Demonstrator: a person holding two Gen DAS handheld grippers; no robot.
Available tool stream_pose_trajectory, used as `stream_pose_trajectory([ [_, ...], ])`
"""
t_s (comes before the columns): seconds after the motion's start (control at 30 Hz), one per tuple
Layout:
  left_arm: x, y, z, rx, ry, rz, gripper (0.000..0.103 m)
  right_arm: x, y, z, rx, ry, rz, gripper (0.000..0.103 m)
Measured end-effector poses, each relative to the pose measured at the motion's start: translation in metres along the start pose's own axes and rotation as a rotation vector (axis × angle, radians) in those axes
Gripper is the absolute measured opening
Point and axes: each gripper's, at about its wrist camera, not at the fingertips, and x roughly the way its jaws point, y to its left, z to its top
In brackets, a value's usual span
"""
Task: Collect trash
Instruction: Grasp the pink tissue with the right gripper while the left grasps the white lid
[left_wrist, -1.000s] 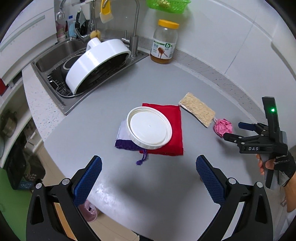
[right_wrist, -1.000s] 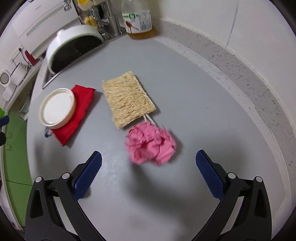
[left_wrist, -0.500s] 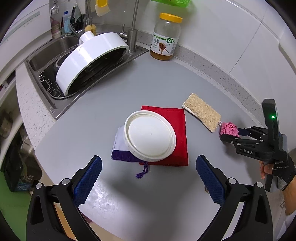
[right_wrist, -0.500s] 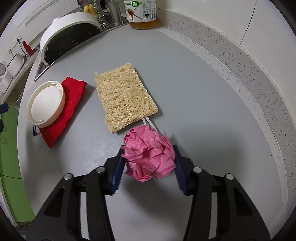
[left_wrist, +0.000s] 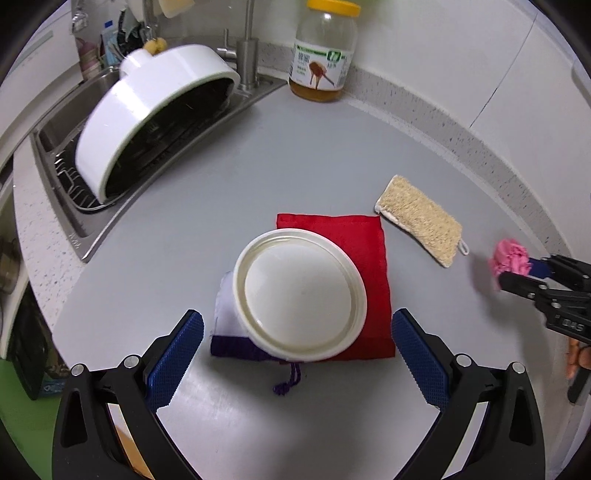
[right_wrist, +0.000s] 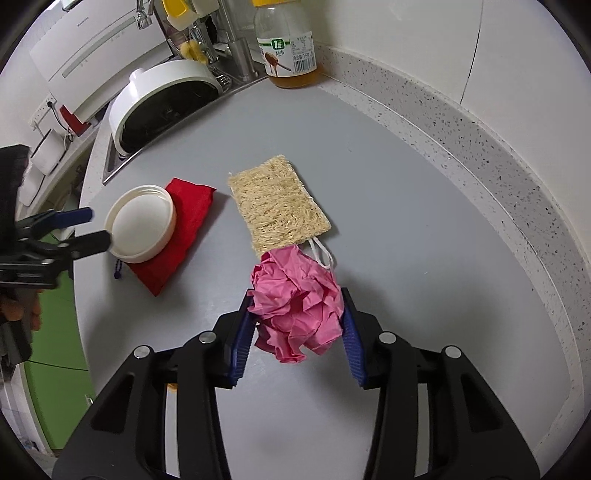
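A crumpled pink paper ball (right_wrist: 297, 308) is pinched between the blue pads of my right gripper (right_wrist: 295, 328), lifted a little off the grey counter (right_wrist: 406, 229). The left wrist view shows the same pink paper ball (left_wrist: 508, 256) at the far right, in the right gripper (left_wrist: 517, 271). My left gripper (left_wrist: 297, 349) is open, low over a white round lid (left_wrist: 301, 297) that lies on a red cloth (left_wrist: 369, 240) and a white and purple pouch (left_wrist: 227, 332). The lid's near rim lies between its pads (left_wrist: 175, 356), untouched.
A tan loofah pad (right_wrist: 277, 208) with a white loop lies just beyond the pink ball. A honey jar (left_wrist: 323, 55) stands by the wall. A big white tilted appliance lid (left_wrist: 147, 118) rests in the sink rack (left_wrist: 74, 173). The counter's front edge runs under my left gripper.
My right gripper closed on the pink paper ball and raised it slightly. My left gripper came down and forward toward the white lid, which now looks larger and closer.
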Motion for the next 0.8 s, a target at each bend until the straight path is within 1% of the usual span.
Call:
stream_pose_trajectory([
  [0.3, 0.043, -0.010, -0.008, 0.027, 0.047, 0.010, 0.097, 0.000, -0.003, 0.004, 0.007, 0.001, 0.017, 0.043],
  [0.6, 0.060, -0.015, -0.008, 0.060, 0.060, 0.052, 0.097, 0.005, -0.008, 0.006, 0.019, 0.010, 0.026, 0.043],
  [0.7, 0.058, -0.016, -0.010, 0.067, 0.045, 0.052, 0.097, 0.005, -0.009, 0.005, 0.025, 0.010, 0.027, 0.043],
  [0.8, 0.051, -0.014, -0.008, 0.063, 0.026, 0.046, 0.086, 0.004, -0.009, 0.004, 0.028, 0.008, 0.029, 0.043],
])
